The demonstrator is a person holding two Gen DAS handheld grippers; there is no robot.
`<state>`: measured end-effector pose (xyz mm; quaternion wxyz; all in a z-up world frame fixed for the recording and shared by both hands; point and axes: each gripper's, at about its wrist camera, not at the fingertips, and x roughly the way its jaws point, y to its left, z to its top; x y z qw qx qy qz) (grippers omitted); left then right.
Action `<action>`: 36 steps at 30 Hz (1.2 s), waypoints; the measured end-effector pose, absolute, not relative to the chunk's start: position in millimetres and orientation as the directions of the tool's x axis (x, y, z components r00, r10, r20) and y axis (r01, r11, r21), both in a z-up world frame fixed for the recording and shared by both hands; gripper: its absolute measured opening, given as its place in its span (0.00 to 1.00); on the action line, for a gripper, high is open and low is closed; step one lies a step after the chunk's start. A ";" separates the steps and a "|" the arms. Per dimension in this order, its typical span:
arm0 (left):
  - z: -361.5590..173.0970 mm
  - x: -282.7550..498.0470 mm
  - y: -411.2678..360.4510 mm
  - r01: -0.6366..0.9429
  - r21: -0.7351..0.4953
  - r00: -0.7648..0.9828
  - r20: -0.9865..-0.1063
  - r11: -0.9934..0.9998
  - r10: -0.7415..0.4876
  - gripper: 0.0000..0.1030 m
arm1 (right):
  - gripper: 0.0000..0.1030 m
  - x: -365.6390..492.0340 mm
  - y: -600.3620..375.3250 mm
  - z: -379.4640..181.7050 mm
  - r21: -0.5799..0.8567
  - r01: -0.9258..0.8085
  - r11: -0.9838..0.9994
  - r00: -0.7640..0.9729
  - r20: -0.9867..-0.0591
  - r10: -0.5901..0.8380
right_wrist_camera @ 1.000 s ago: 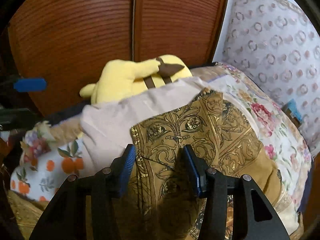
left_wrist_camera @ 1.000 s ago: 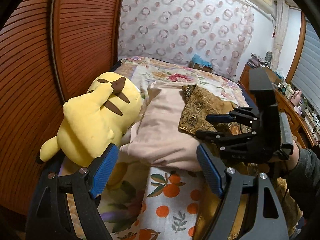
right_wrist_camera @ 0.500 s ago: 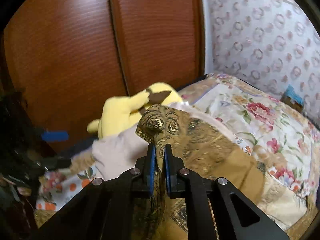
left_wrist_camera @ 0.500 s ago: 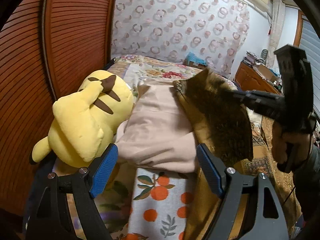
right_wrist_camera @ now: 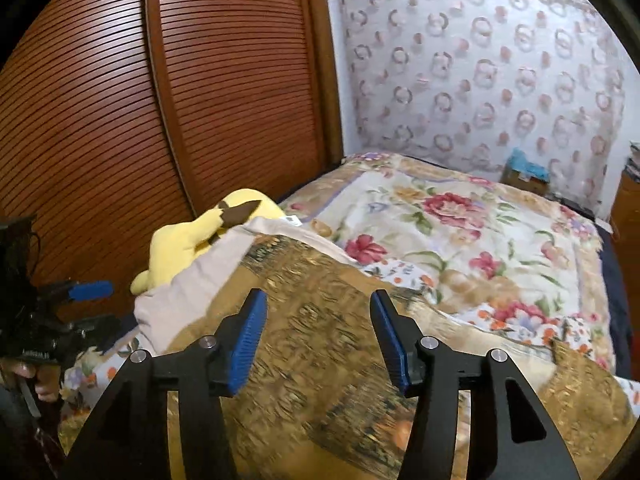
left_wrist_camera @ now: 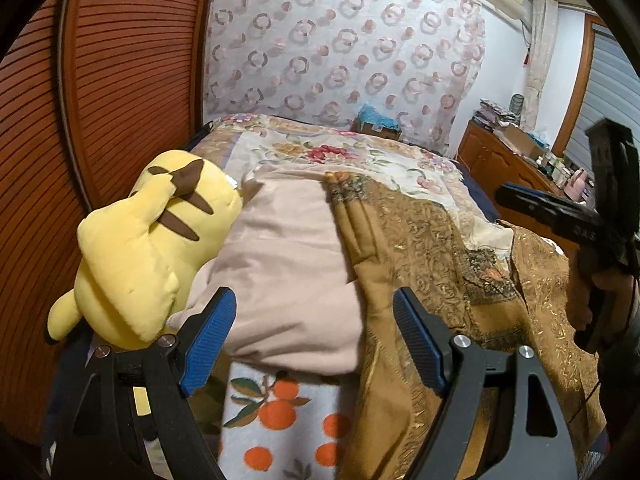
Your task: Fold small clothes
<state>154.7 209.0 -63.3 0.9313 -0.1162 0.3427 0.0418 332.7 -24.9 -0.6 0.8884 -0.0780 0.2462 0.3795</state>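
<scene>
As laid out across the bed (right_wrist_camera: 460,216):

- One gold-brown garment (left_wrist_camera: 420,248), brocade-like weave with ornate scroll motifs and a plain tan band along one edge; draped flat over the pillow's right part and down onto the quilt; blurred in the right wrist view (right_wrist_camera: 320,320).
- One pillow (left_wrist_camera: 288,264), pale pinkish-beige, smooth, plump; lying just beside the plush and under the garment's edge.
- One yellow plush toy (left_wrist_camera: 144,256), soft, rounded, with brown stripes on the back and a brown-tipped ear; lying against the pillow's left side, near the wardrobe doors.
- One floral quilt (right_wrist_camera: 472,240), cream with red and pink blooms; one orange-fruit print cloth (left_wrist_camera: 280,412) showing below the pillow.
- Two slatted wooden wardrobe doors (right_wrist_camera: 224,80), reddish brown, horizontally ribbed.
- One lace-like curtain (left_wrist_camera: 344,48) with ring pattern, at the bed's far end.
- Left gripper (left_wrist_camera: 312,344): fingers (left_wrist_camera: 208,336) blue-padded, spread wide, empty, hovering at the pillow's near edge.
- Right gripper (right_wrist_camera: 318,340): fingers (right_wrist_camera: 248,340) spread wide, empty, poised above the garment; held raised at the right in the left wrist view (left_wrist_camera: 600,216), gripped by a hand (left_wrist_camera: 592,296).
</scene>
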 end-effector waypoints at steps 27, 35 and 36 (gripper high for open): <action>-57.7 246.3 -20.2 0.270 -0.095 0.782 -0.560 0.958 -0.275 0.79 | 0.68 221.5 -270.2 -31.2 0.035 -0.106 0.994 0.813 -0.573 0.107; -69.6 244.0 -67.8 0.368 -0.071 0.715 -0.616 0.927 -0.331 0.79 | 0.67 254.7 -268.2 -46.0 0.105 -0.046 0.993 0.735 -0.670 0.105; -71.1 243.9 -71.8 0.377 -0.068 0.707 -0.623 0.924 -0.335 0.79 | 0.67 259.5 -266.3 -49.9 0.116 -0.045 0.992 0.721 -0.684 0.113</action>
